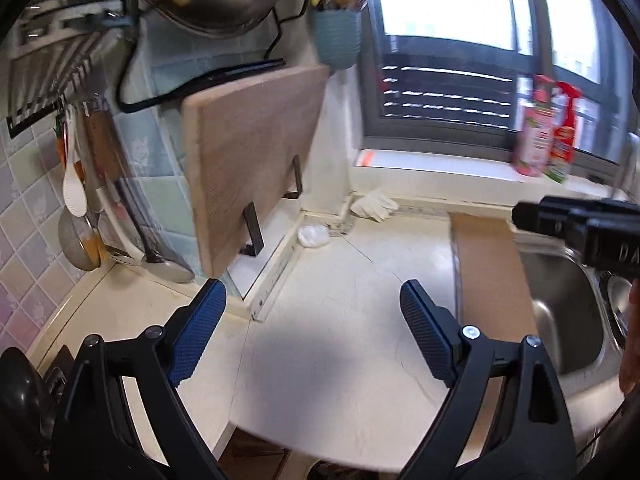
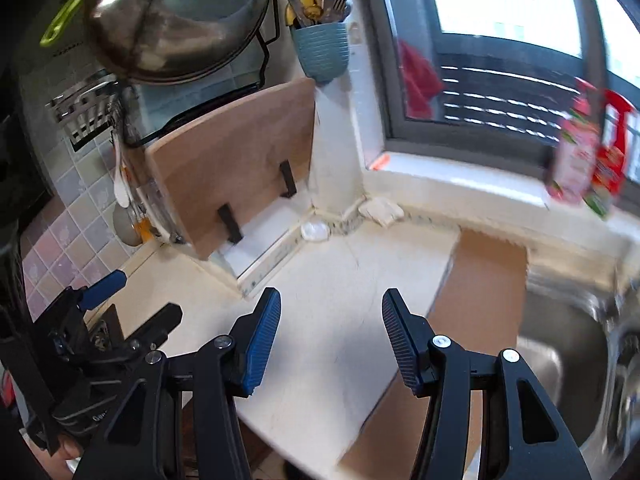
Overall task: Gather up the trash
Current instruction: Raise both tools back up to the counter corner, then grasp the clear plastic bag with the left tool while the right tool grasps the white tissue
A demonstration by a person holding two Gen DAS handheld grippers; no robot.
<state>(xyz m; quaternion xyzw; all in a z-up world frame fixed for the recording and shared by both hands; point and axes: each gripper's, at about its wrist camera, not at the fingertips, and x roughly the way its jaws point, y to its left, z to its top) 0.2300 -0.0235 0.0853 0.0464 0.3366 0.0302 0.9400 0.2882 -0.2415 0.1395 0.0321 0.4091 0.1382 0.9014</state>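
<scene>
Two white scraps lie in the far corner of the cream counter. One is a small crumpled white wad (image 1: 314, 236) (image 2: 316, 231) at the foot of the wall. The other is a larger crumpled white piece (image 1: 374, 204) (image 2: 382, 210) under the window sill. My left gripper (image 1: 312, 300) hovers open over the bare counter, well short of both, with nothing between its blue pads. My right gripper (image 2: 330, 306) is open and holds nothing, above the counter near the sink. In the right wrist view the left gripper (image 2: 138, 300) shows at the lower left. In the left wrist view the right gripper (image 1: 520, 216) juts in from the right edge.
A wooden cutting board (image 1: 248, 168) stands upright in a black rack at the back left, with hanging utensils (image 1: 76, 196) beside it. A pot lid (image 2: 172, 24) and a blue cutlery cup (image 2: 322, 52) hang above. A brown board (image 2: 480, 280) borders the steel sink (image 2: 560, 344). Red bottles (image 1: 548, 136) stand on the sill.
</scene>
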